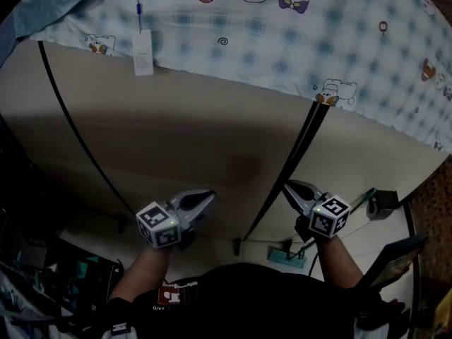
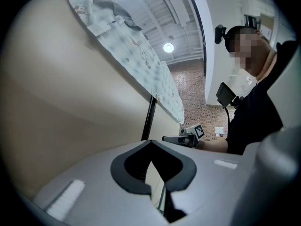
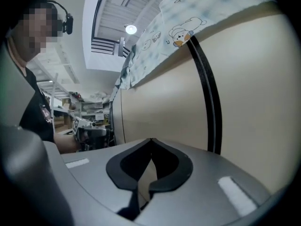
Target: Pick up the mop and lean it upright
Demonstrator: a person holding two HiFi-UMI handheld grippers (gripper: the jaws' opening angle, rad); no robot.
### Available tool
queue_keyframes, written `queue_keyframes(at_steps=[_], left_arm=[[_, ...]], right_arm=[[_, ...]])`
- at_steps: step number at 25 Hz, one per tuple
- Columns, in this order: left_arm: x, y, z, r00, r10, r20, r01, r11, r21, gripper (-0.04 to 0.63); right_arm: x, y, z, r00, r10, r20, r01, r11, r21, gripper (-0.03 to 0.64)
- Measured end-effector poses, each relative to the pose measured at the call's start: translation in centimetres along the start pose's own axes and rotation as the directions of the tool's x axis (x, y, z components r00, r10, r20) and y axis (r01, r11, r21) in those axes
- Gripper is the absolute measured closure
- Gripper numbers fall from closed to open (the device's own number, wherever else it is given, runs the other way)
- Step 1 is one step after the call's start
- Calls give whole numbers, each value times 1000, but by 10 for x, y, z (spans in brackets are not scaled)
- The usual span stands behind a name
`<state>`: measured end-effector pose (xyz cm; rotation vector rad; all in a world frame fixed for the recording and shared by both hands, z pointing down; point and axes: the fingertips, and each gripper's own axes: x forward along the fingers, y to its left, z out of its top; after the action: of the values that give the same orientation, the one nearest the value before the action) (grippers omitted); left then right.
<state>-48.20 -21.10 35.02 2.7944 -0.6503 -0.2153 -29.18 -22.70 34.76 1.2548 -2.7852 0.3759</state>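
The head view looks steeply down from above and behind the left gripper [image 1: 206, 198] and right gripper [image 1: 288, 186], onto the beige panel [image 1: 176, 133] ahead of their tips. Each gripper view sits low behind its own jaws, near that panel, angled inwards enough to catch the other gripper. All three views share the black strap [image 1: 300, 154] between the tongs.

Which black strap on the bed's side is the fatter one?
The right strap, below the cartoon animal; the left strap is only a thin line.
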Motion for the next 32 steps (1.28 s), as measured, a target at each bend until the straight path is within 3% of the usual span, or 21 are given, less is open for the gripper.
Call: queue_keyframes(at_steps=[7, 12, 16, 20, 26, 32], left_arm=[[54, -33, -13, 998, -41, -38, 43, 999, 33, 595], [113, -70, -30, 1000, 23, -19, -22, 998, 51, 595], [178, -116, -47, 998, 37, 41, -37, 999, 7, 595], [228, -152, -63, 998, 53, 34, -52, 999, -13, 595], [254, -173, -77, 999, 43, -7, -43, 999, 1, 595], [256, -170, -83, 999, -22, -35, 24, 999, 36, 595]], right_arm=[[-53, -41, -1, 999, -33, 20, 33, 999, 9, 601], [-108, -90, -3, 1000, 20, 22, -20, 1000, -8, 601], [-158, -135, -10, 997, 68, -31, -69, 997, -26, 601], [-191, -163, -8, 992, 113, -56, -115, 993, -34, 601], [-212, -180, -9, 992, 120, -49, -121, 992, -17, 601], [-217, -174, -13, 996, 77, -38, -77, 997, -7, 601]])
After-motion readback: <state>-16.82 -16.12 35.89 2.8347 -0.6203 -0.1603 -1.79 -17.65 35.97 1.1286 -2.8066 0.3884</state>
